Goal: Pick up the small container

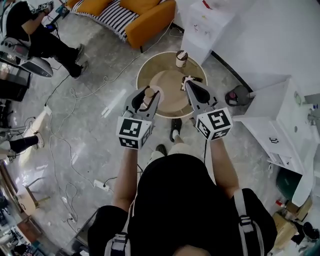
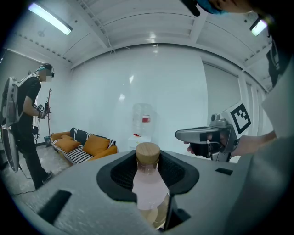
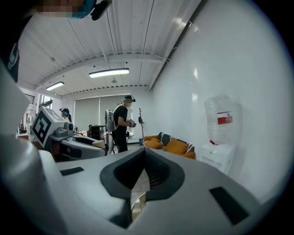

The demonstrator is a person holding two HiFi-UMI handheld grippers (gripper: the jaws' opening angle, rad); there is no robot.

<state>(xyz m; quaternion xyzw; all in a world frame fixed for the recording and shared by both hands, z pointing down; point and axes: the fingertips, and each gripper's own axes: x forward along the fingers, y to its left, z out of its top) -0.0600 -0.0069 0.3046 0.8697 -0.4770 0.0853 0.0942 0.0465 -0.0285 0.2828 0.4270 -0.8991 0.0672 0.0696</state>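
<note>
The small container (image 1: 148,101) is a pale pink bottle with a round wooden cap. It stands upright between the jaws of my left gripper (image 1: 148,96), which is shut on its body above the near rim of the round wooden table (image 1: 150,70). In the left gripper view the bottle (image 2: 149,183) fills the middle of the jaws, cap upward. My right gripper (image 1: 188,82) hovers over the table's centre, jaws together with nothing held. From the left gripper view, the right gripper (image 2: 206,137) shows at the right.
A second jar with a dark lid (image 1: 181,58) stands at the table's far edge. An orange sofa (image 1: 145,15) and a white water dispenser (image 1: 207,25) lie beyond. Cables trail over the floor (image 1: 75,100). Another person (image 1: 35,35) sits at far left.
</note>
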